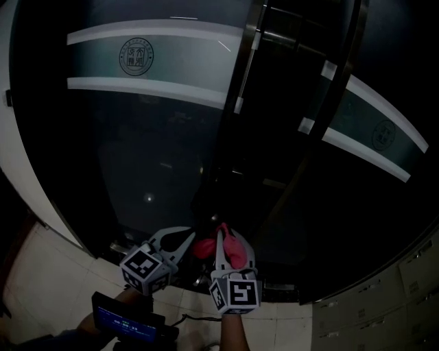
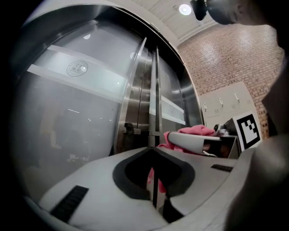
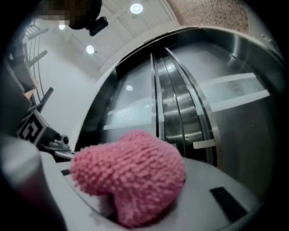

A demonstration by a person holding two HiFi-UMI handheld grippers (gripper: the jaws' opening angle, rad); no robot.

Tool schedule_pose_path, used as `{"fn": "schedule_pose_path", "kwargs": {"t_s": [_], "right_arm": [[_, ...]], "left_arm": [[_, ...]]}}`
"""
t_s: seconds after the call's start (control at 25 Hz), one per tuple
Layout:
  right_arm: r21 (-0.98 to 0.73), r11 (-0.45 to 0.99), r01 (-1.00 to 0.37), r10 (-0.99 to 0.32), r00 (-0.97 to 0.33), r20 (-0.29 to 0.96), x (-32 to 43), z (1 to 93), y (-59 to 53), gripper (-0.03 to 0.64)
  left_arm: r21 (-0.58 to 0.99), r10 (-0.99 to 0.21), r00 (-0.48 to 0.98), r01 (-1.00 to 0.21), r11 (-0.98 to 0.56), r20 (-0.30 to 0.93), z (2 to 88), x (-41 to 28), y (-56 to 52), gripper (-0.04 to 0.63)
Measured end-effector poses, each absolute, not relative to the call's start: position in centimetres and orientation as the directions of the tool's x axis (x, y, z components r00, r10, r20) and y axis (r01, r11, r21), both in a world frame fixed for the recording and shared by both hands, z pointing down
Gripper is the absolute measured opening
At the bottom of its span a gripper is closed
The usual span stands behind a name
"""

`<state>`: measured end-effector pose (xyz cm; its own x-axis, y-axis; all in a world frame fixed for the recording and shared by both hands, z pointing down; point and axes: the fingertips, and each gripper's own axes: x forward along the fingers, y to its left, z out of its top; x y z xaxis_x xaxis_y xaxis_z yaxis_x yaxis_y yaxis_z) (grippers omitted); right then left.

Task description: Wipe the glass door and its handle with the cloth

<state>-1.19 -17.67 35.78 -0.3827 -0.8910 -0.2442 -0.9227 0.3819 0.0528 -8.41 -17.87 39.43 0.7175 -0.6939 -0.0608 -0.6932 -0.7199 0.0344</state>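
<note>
The right gripper [image 1: 230, 241] clamps the pink cloth [image 1: 204, 247], and the left gripper [image 1: 185, 238] has its jaws together. Press the cloth flat on the glass door [image 1: 158, 158].

This looks like the entrance hall of an office or a public building, probably not a home. Tall glass doors [image 1: 151, 151] fill the middle of the head view, with frosted bands [image 1: 158, 33] and a round emblem [image 1: 136, 56] at its upper left. In the left gripper view a brick wall [image 2: 226, 63] stands at the upper right, with pale lockers [image 2: 226, 106] below it. Round ceiling lights [image 3: 136, 8] show at the top of the right gripper view. The floor [image 1: 41, 274] has light tiles.
</note>
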Motion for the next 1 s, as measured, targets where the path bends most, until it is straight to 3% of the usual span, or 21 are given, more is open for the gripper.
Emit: {"fn": "schedule_pose_path", "kwargs": {"t_s": [0.52, 1.0], "right_arm": [[0.072, 0.381, -0.922, -0.882, -0.386, -0.27, 5.1, 34.3, -11.6, 0.052], [0.072, 0.409, -0.91, -0.871, -0.412, -0.267, 7.1, 35.0, -10.1, 0.052]], "left_arm": [[-0.004, -0.675, 0.737, -0.676, -0.737, -0.027, 39.0, -0.7, -13.5, 0.015], [-0.018, -0.694, 0.716, -0.697, -0.717, -0.071, 37.4, 1.5, -11.8, 0.015]]}}
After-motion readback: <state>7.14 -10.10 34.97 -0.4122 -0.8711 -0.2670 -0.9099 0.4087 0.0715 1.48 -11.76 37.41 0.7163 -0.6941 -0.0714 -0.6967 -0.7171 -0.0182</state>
